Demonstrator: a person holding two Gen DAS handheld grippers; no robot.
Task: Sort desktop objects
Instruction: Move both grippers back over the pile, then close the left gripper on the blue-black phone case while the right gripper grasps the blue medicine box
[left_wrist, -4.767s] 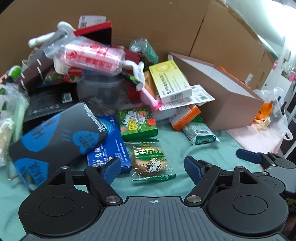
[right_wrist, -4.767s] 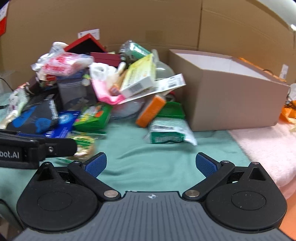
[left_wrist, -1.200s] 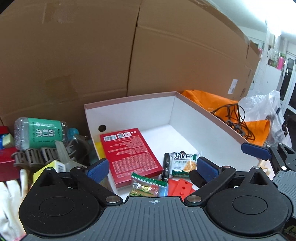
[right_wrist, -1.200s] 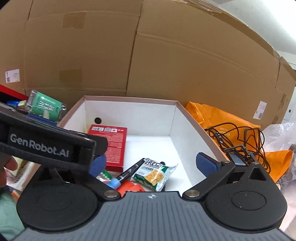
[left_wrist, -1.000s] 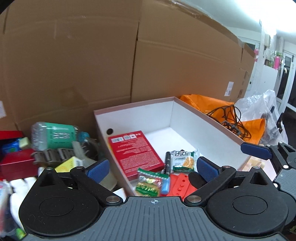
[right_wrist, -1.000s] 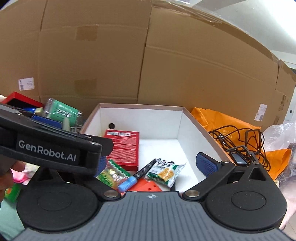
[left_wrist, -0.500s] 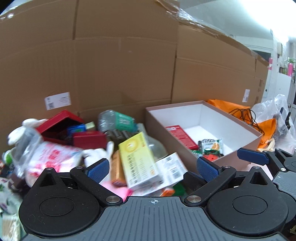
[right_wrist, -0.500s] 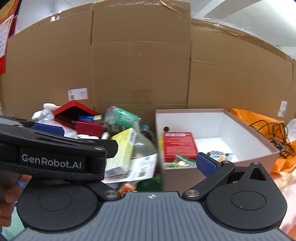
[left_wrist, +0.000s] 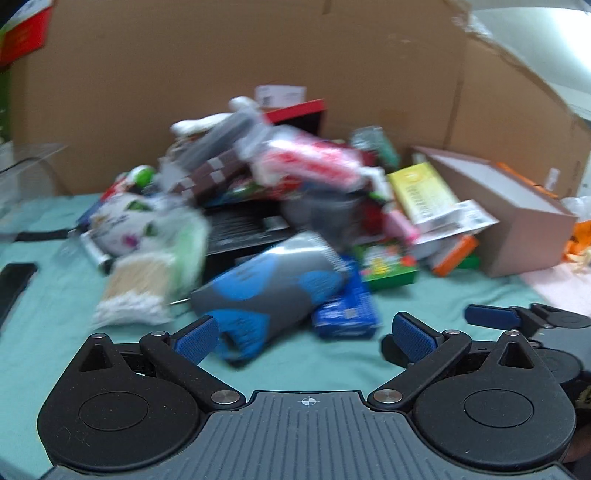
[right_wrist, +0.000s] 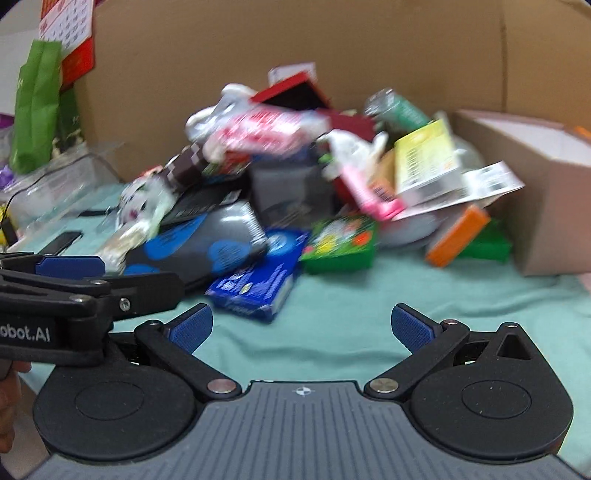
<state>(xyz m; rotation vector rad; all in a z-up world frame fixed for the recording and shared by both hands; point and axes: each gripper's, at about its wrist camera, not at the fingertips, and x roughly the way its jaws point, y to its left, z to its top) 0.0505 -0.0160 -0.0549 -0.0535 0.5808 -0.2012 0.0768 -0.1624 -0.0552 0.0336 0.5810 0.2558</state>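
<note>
- Swinging back from the cardboard box (left_wrist: 517, 218), now at frame right, toward the blurred pile (left_wrist: 280, 206) mid-frame.
- Holding left gripper (left_wrist: 301, 334) and right gripper (right_wrist: 301, 328) spread wide, empty.
- Probably lining up another pick.

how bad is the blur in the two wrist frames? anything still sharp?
Left wrist: the pile is motion-smeared, the grey-and-blue pouch streaked; the open left gripper is crisp. Right wrist: similar smear, print on the dark blue box unreadable; the open right gripper sharp. Fisheye bending at both edges.

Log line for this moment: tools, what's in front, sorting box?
left tool open, empty | right tool open, empty | facing pile: blue box nearest | sorting box right
</note>
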